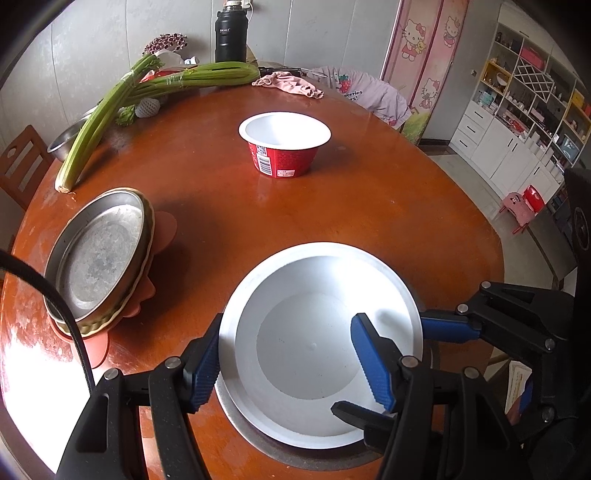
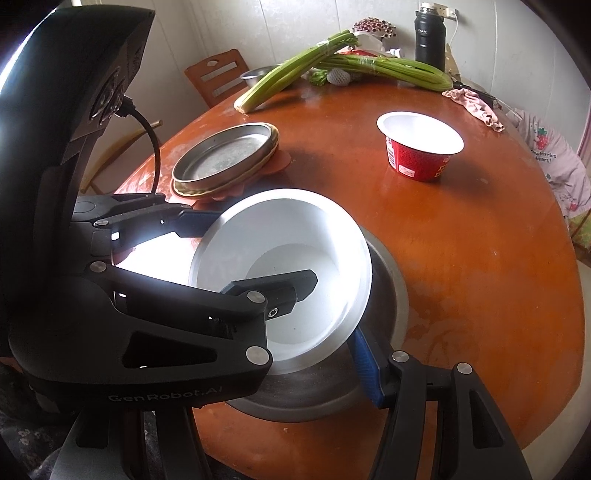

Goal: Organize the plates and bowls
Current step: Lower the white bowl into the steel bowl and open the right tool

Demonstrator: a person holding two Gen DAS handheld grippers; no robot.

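Note:
A white bowl (image 1: 310, 350) (image 2: 280, 258) sits nested in a steel bowl (image 2: 384, 295) at the near edge of the round wooden table (image 1: 369, 206). My left gripper (image 1: 288, 363) is open, one finger outside the bowl's left rim, the other inside the bowl. My right gripper (image 2: 325, 321) grips the white bowl's right rim; its blue fingers (image 1: 447, 328) show in the left view. A steel plate (image 1: 98, 254) (image 2: 225, 155) tops a plate stack at left. A red paper bowl (image 1: 284, 144) (image 2: 419, 147) stands at the table's middle.
Celery stalks (image 1: 110, 107), a steel basin (image 1: 66, 140), a black flask (image 1: 231, 35) and a pink cloth (image 1: 291, 83) lie at the table's far side. A wooden chair (image 2: 218, 75) stands beyond the left edge. White cabinets (image 1: 517, 122) stand far right.

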